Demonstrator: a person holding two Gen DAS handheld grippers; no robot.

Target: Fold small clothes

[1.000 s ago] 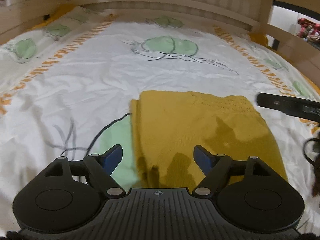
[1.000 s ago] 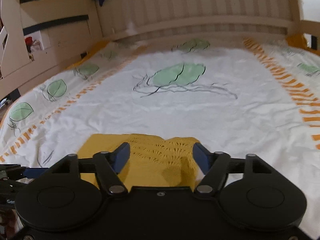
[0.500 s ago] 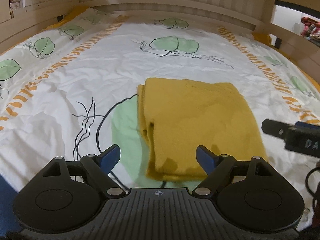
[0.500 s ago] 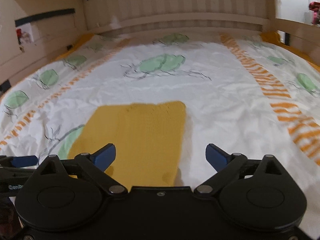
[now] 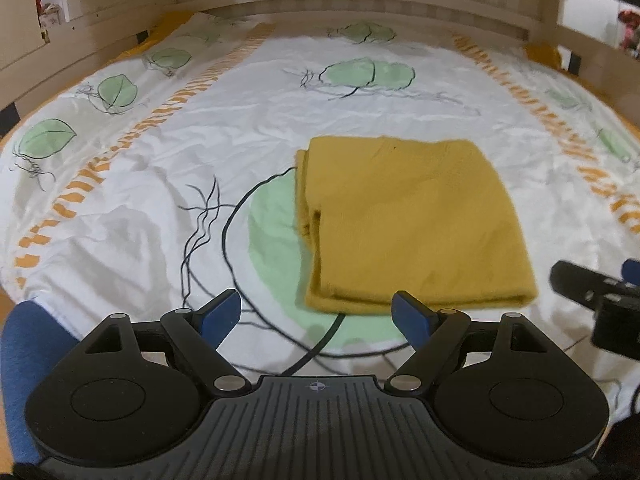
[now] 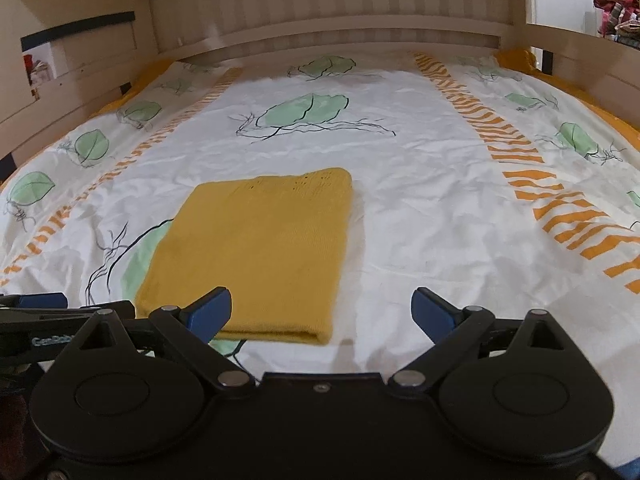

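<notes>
A mustard-yellow knit garment (image 5: 412, 220) lies folded into a flat rectangle on the bed; it also shows in the right wrist view (image 6: 256, 248). My left gripper (image 5: 318, 314) is open and empty, held back from the garment's near edge. My right gripper (image 6: 322, 310) is open and empty, held just short of the garment's near right corner. The right gripper's body shows at the right edge of the left wrist view (image 5: 592, 292). The left gripper shows at the left edge of the right wrist view (image 6: 48, 312).
The bed has a white cover (image 6: 420, 184) printed with green leaves and orange stripes. Wooden bed rails (image 6: 360, 32) run along the far end and both sides. A blue sleeve (image 5: 28, 380) shows at the lower left.
Both grippers have pulled back from over the garment and opened wider. The folded garment now lies fully in view in front of them.
</notes>
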